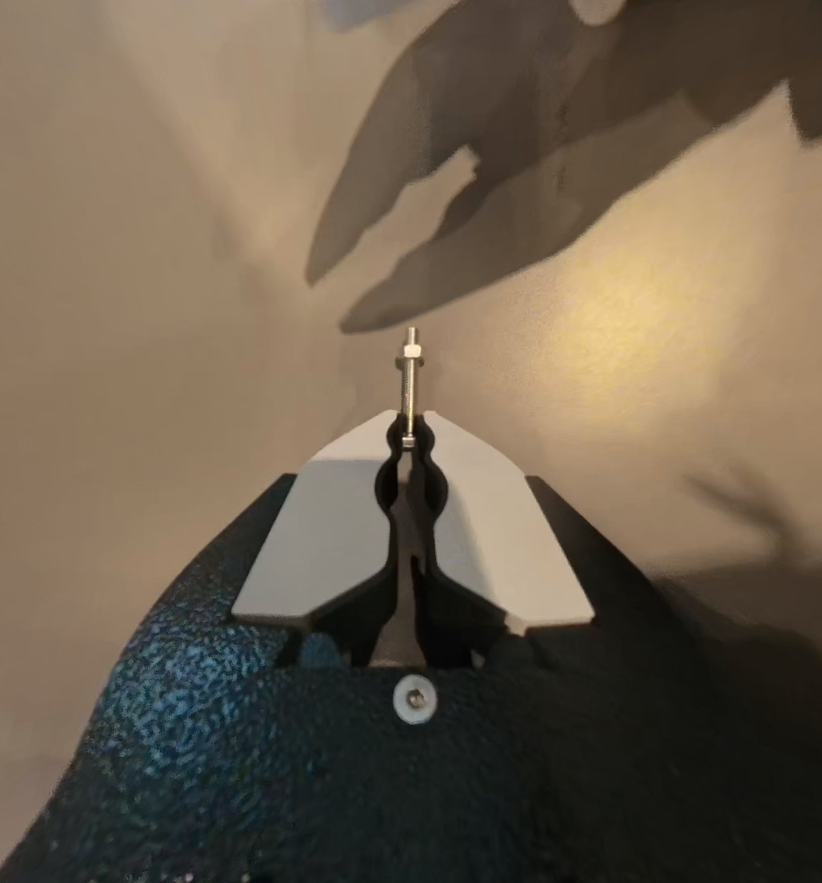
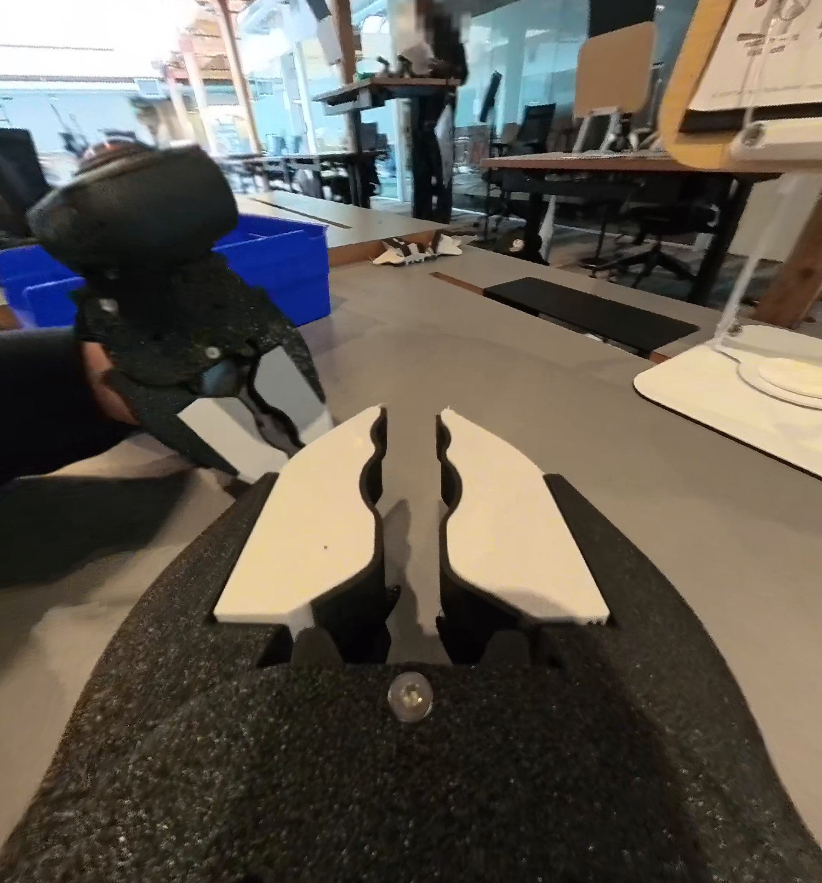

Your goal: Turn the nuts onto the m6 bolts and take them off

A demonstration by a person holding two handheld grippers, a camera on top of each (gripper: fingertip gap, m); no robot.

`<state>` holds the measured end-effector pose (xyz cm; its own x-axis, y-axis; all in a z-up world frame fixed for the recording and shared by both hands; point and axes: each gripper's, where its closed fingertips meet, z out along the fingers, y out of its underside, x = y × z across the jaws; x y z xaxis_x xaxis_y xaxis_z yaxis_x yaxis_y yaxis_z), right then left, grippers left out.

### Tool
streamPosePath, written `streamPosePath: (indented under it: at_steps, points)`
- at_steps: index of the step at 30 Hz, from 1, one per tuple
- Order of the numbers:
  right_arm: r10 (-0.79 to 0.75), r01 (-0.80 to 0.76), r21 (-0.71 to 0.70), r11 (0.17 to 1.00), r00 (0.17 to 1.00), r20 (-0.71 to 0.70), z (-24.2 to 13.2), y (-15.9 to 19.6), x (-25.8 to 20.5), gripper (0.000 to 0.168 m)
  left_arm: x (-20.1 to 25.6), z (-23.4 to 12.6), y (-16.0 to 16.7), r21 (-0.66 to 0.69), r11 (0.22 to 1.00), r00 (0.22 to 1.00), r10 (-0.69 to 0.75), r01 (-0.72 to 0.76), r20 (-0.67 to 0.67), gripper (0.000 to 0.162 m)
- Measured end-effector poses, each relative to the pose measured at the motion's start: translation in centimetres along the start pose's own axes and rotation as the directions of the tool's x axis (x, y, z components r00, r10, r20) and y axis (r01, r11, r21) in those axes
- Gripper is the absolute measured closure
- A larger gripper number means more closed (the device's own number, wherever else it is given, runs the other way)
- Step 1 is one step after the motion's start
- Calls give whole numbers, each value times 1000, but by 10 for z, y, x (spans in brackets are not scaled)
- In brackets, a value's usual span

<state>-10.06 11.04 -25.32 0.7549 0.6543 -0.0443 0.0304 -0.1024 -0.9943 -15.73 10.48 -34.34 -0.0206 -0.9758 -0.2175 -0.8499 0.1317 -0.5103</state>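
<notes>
left gripper (image 1: 408, 425) jaws clamped on bolt (image 1: 408, 389) near its head, shank pointing out past the tips | nut (image 1: 407, 352) threaded near bolt's far end | right gripper (image 2: 411, 420) jaws apart, nothing between, over grey tabletop (image 2: 519, 382) | blue bin (image 2: 275, 267) behind left gripper | white tray (image 2: 715, 411) at right

Grey table (image 2: 519, 372): blue bins (image 2: 275, 267) at 10 o'clock, black mat (image 2: 590, 310) at 1 o'clock, white board (image 2: 734, 420) at 2 o'clock.
</notes>
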Motion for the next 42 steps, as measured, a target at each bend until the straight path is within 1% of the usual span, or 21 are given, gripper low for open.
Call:
streamPosePath:
  at_steps: [2,4,7,10,13,15,17,24,27,28,29,31,32,34,35,36,37,38,39,40,42]
  points:
    - [-6,6,4,1000,996,90,0,3,-10,148,-4,4,-6,50,993,994,108,-109,30,157]
    - [-7,12,-30,999,986,165,4,9,-18,147,-2,7,-13,107,982,988,153,-152,-1,157]
    - [-55,78,-72,994,959,279,5,17,-31,148,-4,9,-16,207,971,991,129,-118,-43,157]
    - [-40,116,-168,979,916,399,5,32,-41,144,-2,5,-12,258,961,988,126,-100,-84,157]
    - [-40,170,-246,954,888,458,8,46,-48,138,2,4,-12,292,955,986,87,-43,-141,157]
    - [-51,207,-291,934,884,464,11,54,-48,132,4,4,-13,305,951,985,95,-46,-147,157]
    - [-84,243,-311,919,890,448,13,58,-45,130,6,5,-15,323,946,983,88,-32,-161,157]
    - [-75,287,-399,871,880,468,13,72,-44,130,7,6,-16,303,953,984,81,-30,-157,157]
    - [-91,330,-427,842,866,492,11,80,-48,135,7,7,-16,279,960,985,76,-30,-155,157]
    - [-85,343,-419,841,848,523,7,81,-52,147,7,7,-16,276,961,985,72,-26,-156,157]
    - [-81,342,-415,844,844,530,4,80,-53,149,7,7,-16,274,961,985,70,-24,-158,157]
    - [-87,305,-383,872,866,492,6,72,-48,143,7,7,-16,270,963,985,68,-23,-158,157]
    - [-86,283,-372,884,881,466,8,68,-43,137,7,7,-16,269,963,985,69,-24,-157,157]
    - [-62,253,-393,884,897,438,11,68,-38,127,7,7,-16,268,963,985,66,-22,-157,157]
    - [-54,255,-411,875,896,440,11,71,-38,126,7,7,-16,269,963,985,64,-20,-159,157]
    - [-56,269,-427,863,892,449,11,75,-40,126,7,7,-16,270,963,985,63,-17,-160,157]
    - [-61,297,-444,845,880,471,9,80,-43,132,7,7,-16,272,962,985,61,-15,-164,157]
    - [-71,311,-446,839,875,478,7,82,-44,131,8,7,-17,274,961,984,63,-15,-168,157]
    - [-61,306,-427,851,865,497,2,79,-45,137,8,7,-17,276,961,984,64,-16,-167,157]
    - [-37,292,-405,867,847,531,-3,75,-49,149,8,7,-17,276,961,984,61,-12,-167,157]
    - [-37,252,-384,888,873,486,0,69,-41,139,8,7,-17,287,958,982,56,-2,-179,157]
